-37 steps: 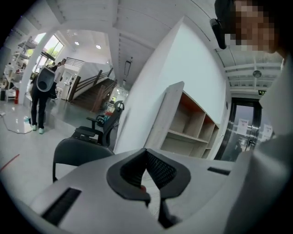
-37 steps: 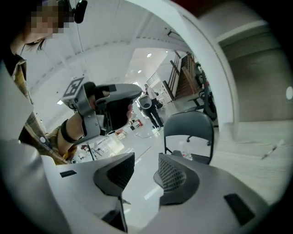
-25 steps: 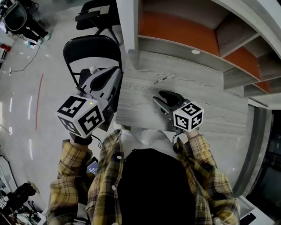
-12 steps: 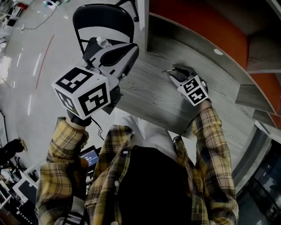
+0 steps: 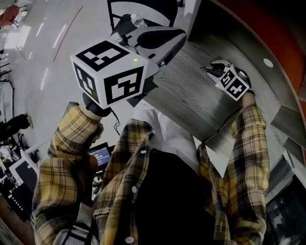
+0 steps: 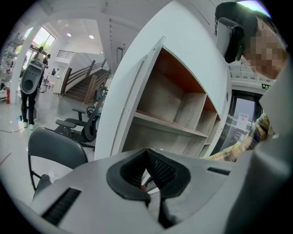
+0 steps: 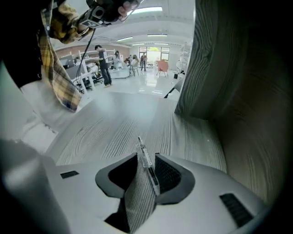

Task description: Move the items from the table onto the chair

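Note:
A thin clear pen [image 7: 143, 148] lies on the grey wood table [image 7: 114, 128]; from the head view only the pen's tip [image 5: 206, 68] shows. My right gripper [image 7: 147, 157] is low over the table with the pen between its jaws, along the right pad [image 7: 167, 176]. The jaws are closing, and a strip of table still shows left of the pen. In the head view the right gripper [image 5: 213, 68] is far out over the table [image 5: 191, 100]. My left gripper [image 5: 178, 37] is raised near the black chair [image 5: 143, 7], shut and holding nothing [image 6: 146, 153].
A shelf unit with an orange back [image 6: 174, 105] stands behind the table and curves along it [image 5: 267, 28]. A white disc [image 5: 267, 62] sits on its lowest board. The black chair's back [image 6: 50, 146] is at the table's left end. Office chairs [image 6: 75, 125] stand farther off.
The right gripper has reached farther across the table and now has the pen between its jaws. The left gripper has risen closer to the head camera, and the chair has slid to the picture's top.

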`<action>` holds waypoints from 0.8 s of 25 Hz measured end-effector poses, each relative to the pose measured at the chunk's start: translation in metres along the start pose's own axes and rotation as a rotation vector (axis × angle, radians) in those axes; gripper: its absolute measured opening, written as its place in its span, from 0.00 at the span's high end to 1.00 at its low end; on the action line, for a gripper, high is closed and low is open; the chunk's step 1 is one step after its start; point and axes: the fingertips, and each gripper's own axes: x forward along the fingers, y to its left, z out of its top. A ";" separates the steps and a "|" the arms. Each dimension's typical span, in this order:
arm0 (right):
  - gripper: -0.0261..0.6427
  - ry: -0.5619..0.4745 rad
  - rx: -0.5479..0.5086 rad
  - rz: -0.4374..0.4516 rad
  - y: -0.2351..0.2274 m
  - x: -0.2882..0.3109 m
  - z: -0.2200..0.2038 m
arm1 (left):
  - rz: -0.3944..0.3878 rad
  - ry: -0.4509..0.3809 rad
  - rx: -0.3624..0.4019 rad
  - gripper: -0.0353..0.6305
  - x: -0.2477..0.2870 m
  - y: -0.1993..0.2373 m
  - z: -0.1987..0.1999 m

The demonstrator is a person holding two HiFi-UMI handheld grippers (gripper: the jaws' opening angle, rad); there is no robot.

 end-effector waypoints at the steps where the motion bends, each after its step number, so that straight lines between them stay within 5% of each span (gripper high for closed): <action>1: 0.78 0.002 -0.002 0.024 0.001 0.001 0.001 | 0.000 0.000 -0.001 0.94 0.000 0.001 0.000; 10: 0.86 0.022 0.051 0.030 -0.008 0.014 -0.002 | 0.011 0.001 -0.020 0.94 0.001 0.009 -0.011; 20: 0.87 -0.112 0.347 -0.091 -0.004 -0.003 0.011 | -0.023 -0.031 -0.028 0.94 -0.010 0.008 -0.019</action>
